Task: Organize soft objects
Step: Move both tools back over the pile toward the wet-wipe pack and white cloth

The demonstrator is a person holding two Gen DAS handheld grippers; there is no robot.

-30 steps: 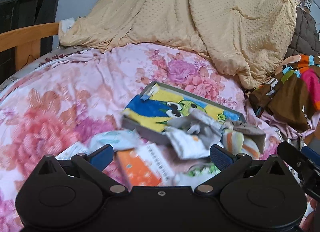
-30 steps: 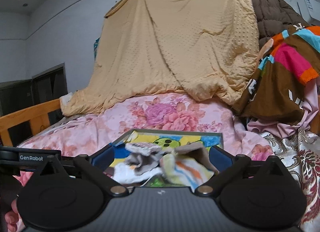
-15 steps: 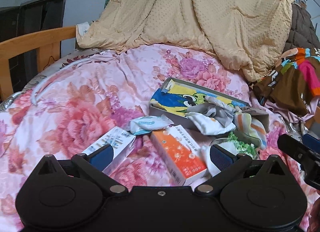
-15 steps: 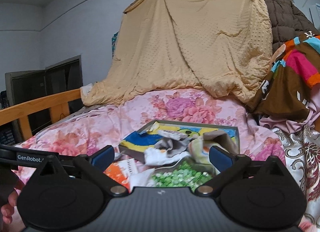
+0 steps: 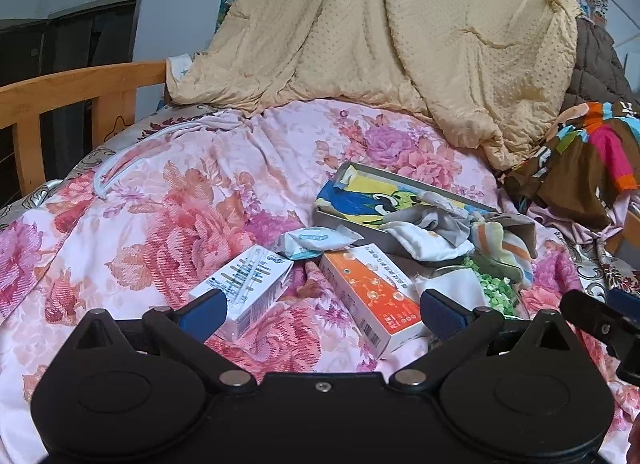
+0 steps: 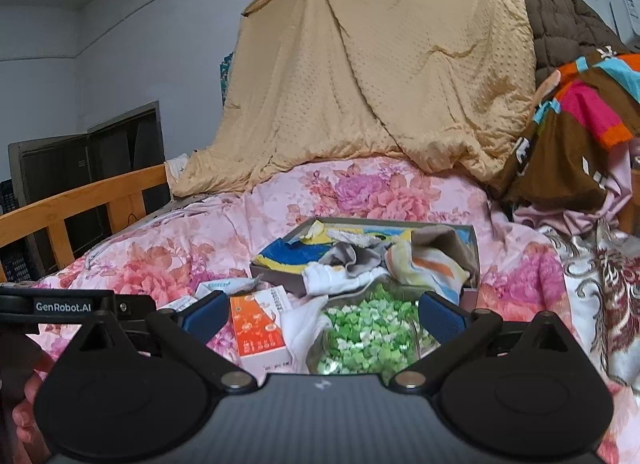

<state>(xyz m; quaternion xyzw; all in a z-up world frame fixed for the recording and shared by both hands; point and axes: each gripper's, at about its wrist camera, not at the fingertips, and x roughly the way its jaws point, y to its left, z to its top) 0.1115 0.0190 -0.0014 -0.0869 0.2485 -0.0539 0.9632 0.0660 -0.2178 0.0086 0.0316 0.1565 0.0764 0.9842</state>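
Note:
A shallow grey box (image 5: 340, 223) (image 6: 276, 278) lies on the floral bed cover, lined with a blue and yellow cartoon cloth (image 5: 360, 203) (image 6: 288, 254). Grey, white and striped orange socks (image 5: 452, 234) (image 6: 384, 264) spill over its near right corner. My left gripper (image 5: 322, 310) hovers open and empty above an orange carton (image 5: 368, 292) and a white carton (image 5: 248, 284). My right gripper (image 6: 320, 314) is open and empty over a clear bag of green bits (image 6: 368, 336) (image 5: 496, 292). A small white-blue packet (image 5: 312, 242) lies beside the box.
A tan quilt (image 5: 400, 35) hangs behind the bed. Brown and multicoloured clothes (image 5: 580, 167) pile up at the right. A wooden bed rail (image 5: 72, 95) runs along the left. The right gripper's body (image 5: 600, 324) shows at the left view's right edge.
Both grippers have pulled back from the box, which now looks smaller and farther. The cartons and green bag have come into fuller view. Both stay open.

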